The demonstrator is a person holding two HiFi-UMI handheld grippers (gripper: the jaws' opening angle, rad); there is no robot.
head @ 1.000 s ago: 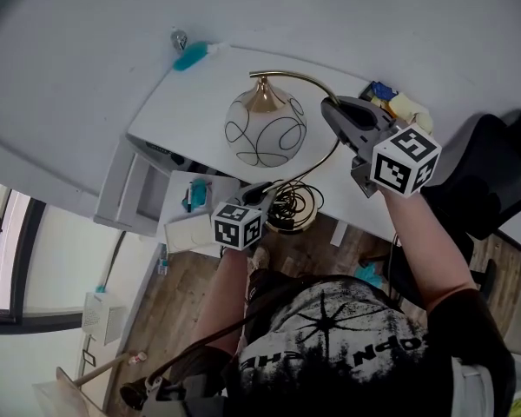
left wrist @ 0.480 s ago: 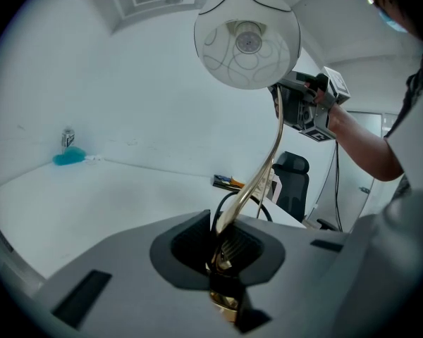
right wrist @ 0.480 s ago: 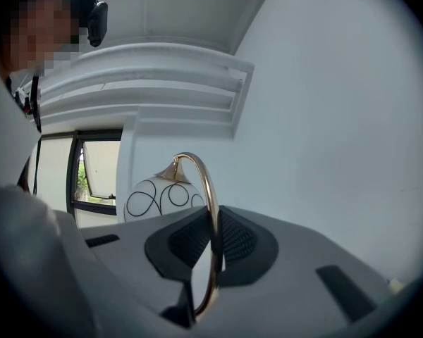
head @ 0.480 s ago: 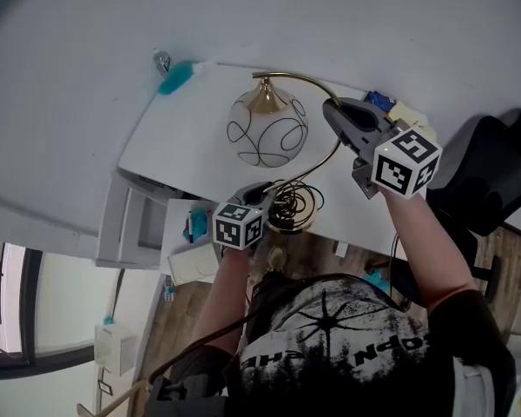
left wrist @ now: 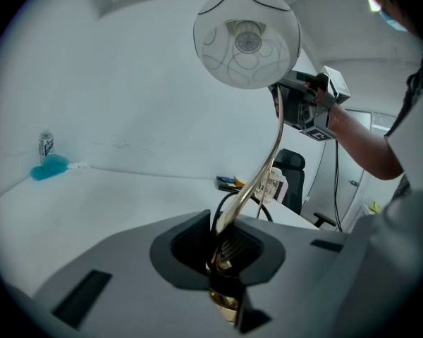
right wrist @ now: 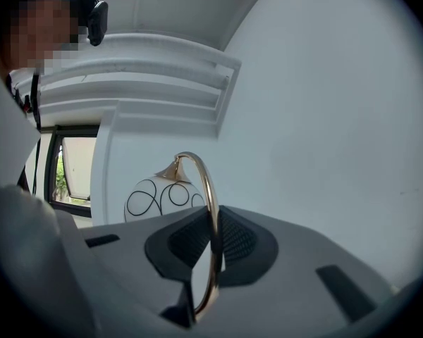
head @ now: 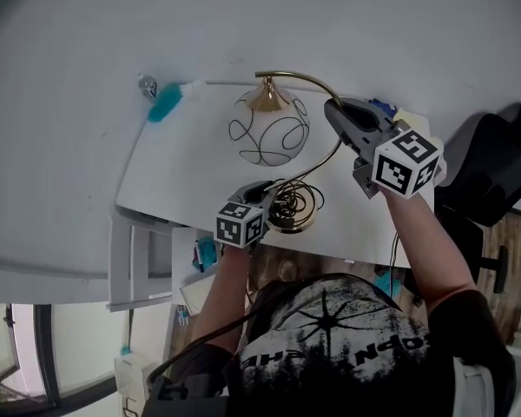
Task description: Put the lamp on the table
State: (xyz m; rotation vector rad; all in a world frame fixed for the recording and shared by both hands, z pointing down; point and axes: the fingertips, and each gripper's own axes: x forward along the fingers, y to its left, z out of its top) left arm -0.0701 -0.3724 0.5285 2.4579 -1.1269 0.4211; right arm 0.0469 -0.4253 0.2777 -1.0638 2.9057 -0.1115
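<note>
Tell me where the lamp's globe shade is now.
In the head view the shade hangs at centre above the white table, just left of the right gripper clamping the stem.

Both arms are out in front, reaching forward and down. The left tool [head: 265,200] sits low and close to the body, its jaws pinched on the lamp [head: 269,129] at the foot of the stem. The left forearm [head: 219,295] runs straight back from it. The right tool [head: 337,113] is higher and further out, with its jaws closed around the thin curved neck and its marker cube facing up. The right forearm [head: 421,233] is bare and extended. The two tools are well apart, one low, one high.
</note>
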